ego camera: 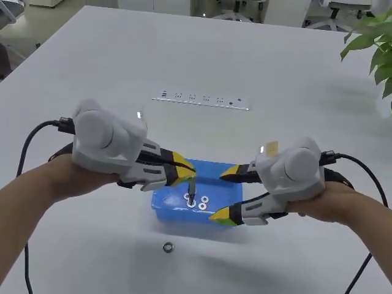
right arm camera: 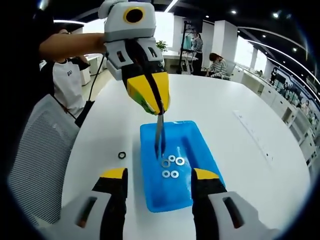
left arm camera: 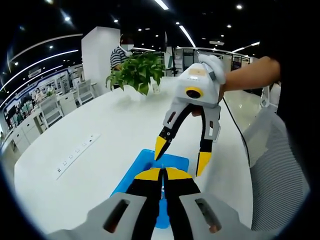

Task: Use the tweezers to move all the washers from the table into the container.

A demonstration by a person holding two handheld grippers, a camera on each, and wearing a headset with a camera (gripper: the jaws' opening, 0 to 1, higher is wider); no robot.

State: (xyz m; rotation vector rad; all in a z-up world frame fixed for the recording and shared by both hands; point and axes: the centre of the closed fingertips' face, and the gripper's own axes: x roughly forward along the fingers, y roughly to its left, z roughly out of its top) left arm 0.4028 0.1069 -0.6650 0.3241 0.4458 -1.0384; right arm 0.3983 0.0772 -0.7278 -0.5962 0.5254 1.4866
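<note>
Left gripper (ego camera: pixel 181 166) jaws clamped on tweezers (right arm camera: pixel 159 134), with the tips down inside the blue container (right arm camera: pixel 152 197) among 5 washers (right arm camera: pixel 174 174). Right gripper (ego camera: pixel 225 195) jaws spread wide, flanking the container's end. 1 loose washer (ego camera: pixel 168 247) on the open table (ego camera: pixel 92 257), near the container's edge. Tips possibly touching a washer; unclear.

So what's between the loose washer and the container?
Nothing but bare table. In the right gripper view the washer lies just off the container, apart from its wall; the head view agrees.
</note>
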